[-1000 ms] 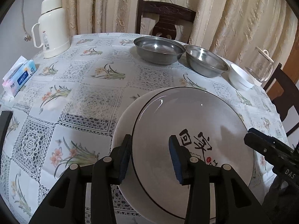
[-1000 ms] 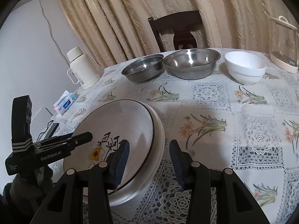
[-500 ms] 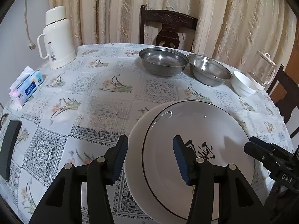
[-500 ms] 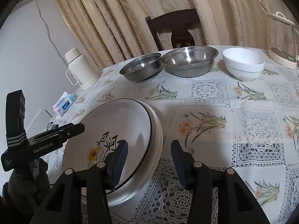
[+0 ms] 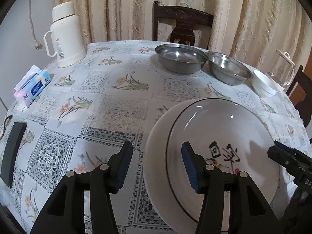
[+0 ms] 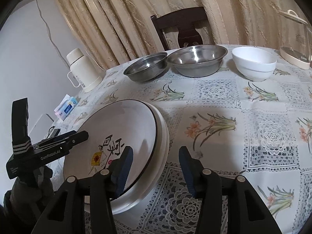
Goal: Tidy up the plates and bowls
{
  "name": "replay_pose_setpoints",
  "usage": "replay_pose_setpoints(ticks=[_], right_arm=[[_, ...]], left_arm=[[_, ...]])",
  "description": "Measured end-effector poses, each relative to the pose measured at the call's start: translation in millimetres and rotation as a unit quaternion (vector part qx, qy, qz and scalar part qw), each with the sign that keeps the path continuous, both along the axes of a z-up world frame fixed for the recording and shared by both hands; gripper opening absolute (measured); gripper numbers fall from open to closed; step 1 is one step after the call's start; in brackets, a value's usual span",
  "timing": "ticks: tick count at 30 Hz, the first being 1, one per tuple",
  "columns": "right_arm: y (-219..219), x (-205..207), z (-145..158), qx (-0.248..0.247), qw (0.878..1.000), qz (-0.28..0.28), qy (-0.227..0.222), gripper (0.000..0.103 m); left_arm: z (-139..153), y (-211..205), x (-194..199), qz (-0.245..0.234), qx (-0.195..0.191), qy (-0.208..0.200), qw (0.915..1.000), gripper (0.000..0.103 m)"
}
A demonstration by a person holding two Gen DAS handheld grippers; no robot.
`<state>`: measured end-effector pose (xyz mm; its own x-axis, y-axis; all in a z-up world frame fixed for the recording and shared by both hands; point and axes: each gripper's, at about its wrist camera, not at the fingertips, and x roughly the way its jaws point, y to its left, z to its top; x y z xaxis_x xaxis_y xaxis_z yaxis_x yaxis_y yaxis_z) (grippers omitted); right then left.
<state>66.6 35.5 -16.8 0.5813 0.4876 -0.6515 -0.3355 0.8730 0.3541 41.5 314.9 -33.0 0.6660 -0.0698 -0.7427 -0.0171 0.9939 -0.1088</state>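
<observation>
A stack of white plates point(image 5: 218, 136), the top one with a black rim line and black characters, lies on the near part of the table. My left gripper point(image 5: 157, 163) is open over its left rim, one finger above the plate and one outside it. My right gripper point(image 6: 155, 165) is open over the stack's point(image 6: 120, 128) right rim in the same way. Neither holds anything. At the far side stand two steel bowls point(image 5: 181, 60) point(image 5: 228, 70) and a white bowl point(image 5: 263, 84); the right wrist view shows them too: steel bowls point(image 6: 146, 69) point(image 6: 197, 60), white bowl point(image 6: 253, 63).
A cream thermos point(image 5: 65, 37), a tissue pack point(image 5: 32, 87) and a flat black device point(image 5: 12, 152) sit along the table's left side. A glass kettle point(image 5: 280, 70) stands at the far right. A dark chair point(image 5: 181, 27) backs onto the curtain. A gloved hand point(image 6: 29, 195) holds the left gripper.
My left gripper has drawn back and to the left, so the plate rim now sits between its fingers rather than at the left one. The right gripper barely shifted. Both stayed open.
</observation>
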Motion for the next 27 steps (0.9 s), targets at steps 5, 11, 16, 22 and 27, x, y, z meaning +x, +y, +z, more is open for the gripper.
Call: replay_pose_setpoints(ticks=[5,11,16,22,27], right_arm=[[1.6,0.3,-1.6,-0.001,1.0,0.0,0.002,0.053],[2.5,0.3,-1.7,-0.002,1.0,0.001,0.001,0.053],[4.4,-1.7,-2.4,-0.003,1.0,0.002,0.001,0.053],[6.4,-3.5,-2.1,-0.005,1.0,0.002,0.0,0.054],[8.0,-4.7,-1.1,-0.005,1.0,0.002,-0.002,0.054]], left_arm=[[-2.6,2.7,-0.4,0.0,0.004,-0.001,1.0,0.06],[-2.7,7.7,-1.5,0.002,0.002,-0.006,1.0,0.065],[-2.8,10.4,-3.2,0.001,0.003,-0.008,1.0,0.066],[-2.6,12.0,-4.7,0.003,0.003,-0.007,1.0,0.067],[-2.2,16.4,-7.5,0.005,-0.009,-0.001,0.9999,0.068]])
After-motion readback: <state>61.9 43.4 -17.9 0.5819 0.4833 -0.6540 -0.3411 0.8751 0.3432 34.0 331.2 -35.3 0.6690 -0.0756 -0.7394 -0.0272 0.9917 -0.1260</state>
